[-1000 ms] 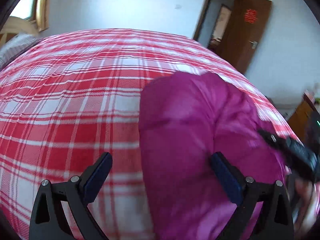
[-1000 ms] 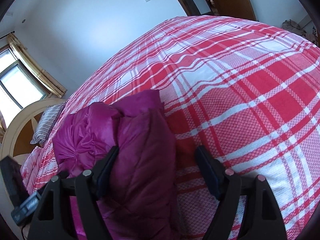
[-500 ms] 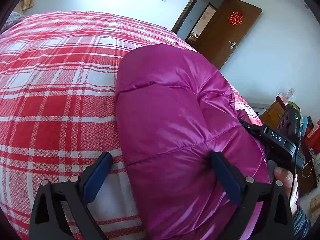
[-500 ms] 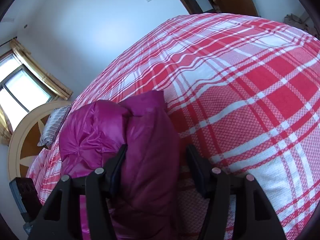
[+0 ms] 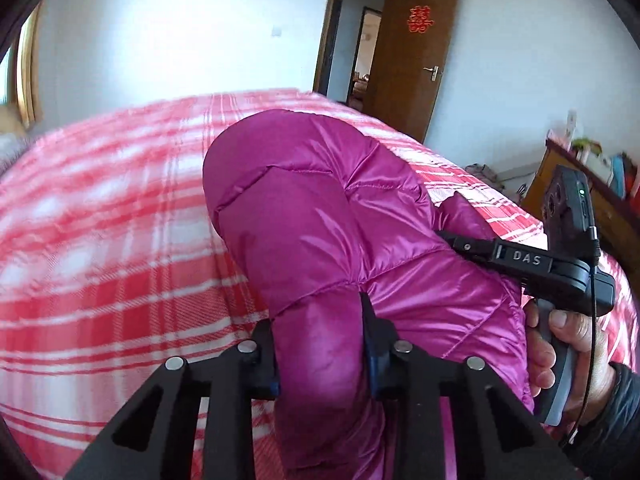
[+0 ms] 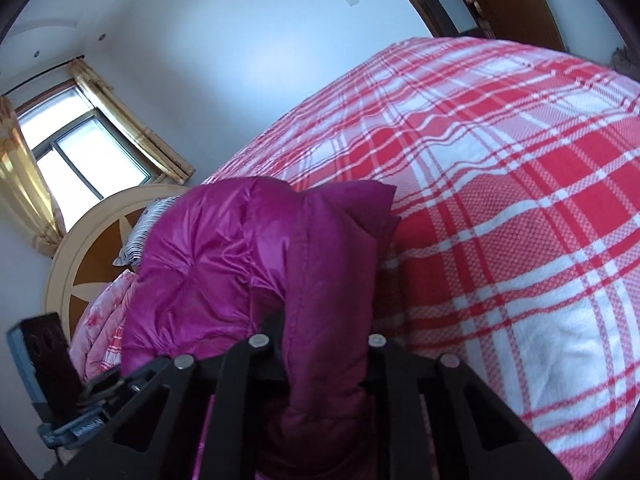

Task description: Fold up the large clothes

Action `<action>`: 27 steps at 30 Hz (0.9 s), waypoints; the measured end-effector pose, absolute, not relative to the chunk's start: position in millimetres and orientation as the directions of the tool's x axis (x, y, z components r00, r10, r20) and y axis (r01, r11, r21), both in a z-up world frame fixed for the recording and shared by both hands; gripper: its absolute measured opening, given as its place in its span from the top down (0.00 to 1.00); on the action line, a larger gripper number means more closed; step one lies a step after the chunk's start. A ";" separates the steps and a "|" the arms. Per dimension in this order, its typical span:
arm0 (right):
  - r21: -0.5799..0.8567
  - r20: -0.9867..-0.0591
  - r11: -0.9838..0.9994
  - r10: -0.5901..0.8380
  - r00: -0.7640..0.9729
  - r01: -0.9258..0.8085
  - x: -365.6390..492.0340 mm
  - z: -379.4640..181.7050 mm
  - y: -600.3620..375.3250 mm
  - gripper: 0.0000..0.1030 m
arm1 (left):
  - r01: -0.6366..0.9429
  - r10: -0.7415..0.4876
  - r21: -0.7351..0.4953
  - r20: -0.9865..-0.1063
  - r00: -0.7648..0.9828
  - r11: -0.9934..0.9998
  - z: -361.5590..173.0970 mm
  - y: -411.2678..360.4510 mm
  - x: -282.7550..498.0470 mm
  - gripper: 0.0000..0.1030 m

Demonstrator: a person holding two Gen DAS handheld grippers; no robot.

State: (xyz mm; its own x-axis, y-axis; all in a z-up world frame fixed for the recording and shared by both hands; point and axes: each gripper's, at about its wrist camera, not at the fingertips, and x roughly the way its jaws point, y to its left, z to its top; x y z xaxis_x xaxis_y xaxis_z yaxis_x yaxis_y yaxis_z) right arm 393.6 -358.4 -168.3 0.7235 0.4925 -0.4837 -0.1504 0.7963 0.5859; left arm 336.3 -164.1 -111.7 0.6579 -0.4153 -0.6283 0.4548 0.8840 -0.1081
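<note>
- Bed point(image 5: 100, 240): plaid cover runs wide to the left and far of the jacket point(image 5: 328, 232); door point(image 5: 416, 52) open at far right.
- Jacket lies bunched on the bed's near right part.
- Left gripper point(image 5: 320, 356): jaws pinch a near fold of the jacket.
- Right gripper point(image 6: 326, 344): jaws pinch another fold; hand point(image 5: 560, 360) wraps its handle, right of the jacket.

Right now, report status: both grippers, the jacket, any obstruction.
Left gripper shut on magenta puffer jacket. Right gripper shut on it too. Jacket bunched on the plaid bedspread. Nothing seen in the way.
</note>
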 end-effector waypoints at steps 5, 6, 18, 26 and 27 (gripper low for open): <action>0.605 -0.446 0.779 0.505 0.739 -0.168 376.6 -157.7 -348.7 0.85 | 0.434 -0.372 -0.057 -0.622 0.689 0.899 -90.5 -150.4 306.2 0.71; 0.606 -0.437 0.775 0.510 0.740 -0.176 374.6 -153.4 -344.8 0.85 | 0.429 -0.372 -0.062 -0.618 0.693 0.901 -88.9 -146.6 306.8 0.72; 0.583 -0.384 0.745 0.605 0.698 -0.324 367.3 -109.6 -264.6 0.85 | 0.304 -0.284 -0.064 -0.576 0.767 0.951 -68.7 -66.2 272.3 0.73; 0.564 -0.391 0.712 0.677 0.624 -0.419 384.0 -97.7 -187.8 0.85 | 0.189 -0.200 -0.079 -0.556 0.807 0.979 -65.9 2.4 258.3 0.73; 0.560 -0.392 0.708 0.683 0.616 -0.430 386.2 -96.6 -179.8 0.85 | 0.175 -0.191 -0.081 -0.554 0.811 0.981 -64.6 7.8 254.7 0.73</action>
